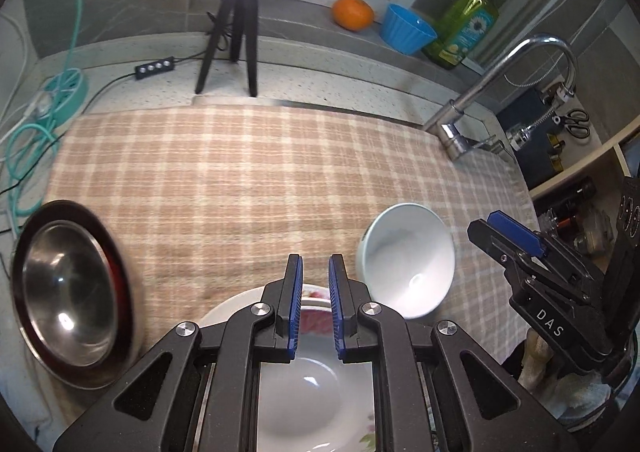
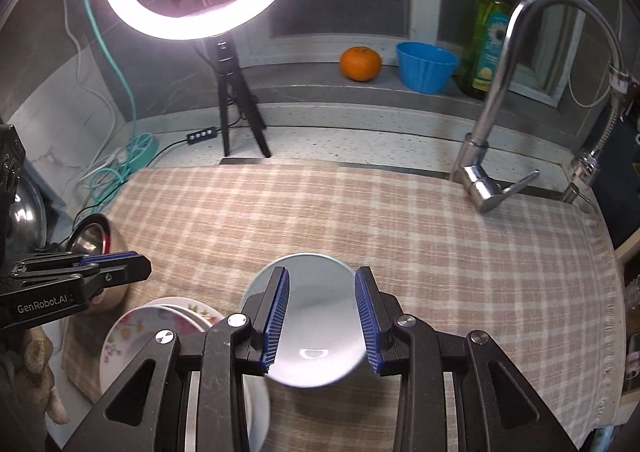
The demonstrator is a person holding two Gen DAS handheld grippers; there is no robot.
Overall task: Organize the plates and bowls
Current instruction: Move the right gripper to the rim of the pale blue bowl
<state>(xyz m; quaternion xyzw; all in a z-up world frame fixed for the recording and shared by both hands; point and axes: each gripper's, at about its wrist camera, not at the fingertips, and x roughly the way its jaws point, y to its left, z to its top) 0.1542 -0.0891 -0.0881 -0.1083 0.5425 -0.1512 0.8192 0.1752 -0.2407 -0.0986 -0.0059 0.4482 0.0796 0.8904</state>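
Hovers over a white bowl (image 2: 316, 316) with the right gripper (image 2: 322, 272), jaws half spread and grasping nothing: framed between the two pads, just below and ahead of them, wider than the gap as it stands. Shows in the left wrist view as apart from that gripper, with a strip of checked cloth (image 1: 240, 171) between rim and fingertip. Calls, by the look of it, for more spread or a pinch on one wall, probably the near rim. Looks plain, glossy, deep and round, mouth tipped a little toward the grippers, so no long axis to line up with. Keeps the left gripper (image 1: 316, 260) narrowed to a slit with nothing pinched that shows, directly above a floral plate (image 1: 304, 380) stacked on another plate, rim visible through the slit. Leaves a steel bowl (image 1: 68, 292) well off to that gripper's left. Puts the right hand nearer the white bowl, the left nearer the plates.
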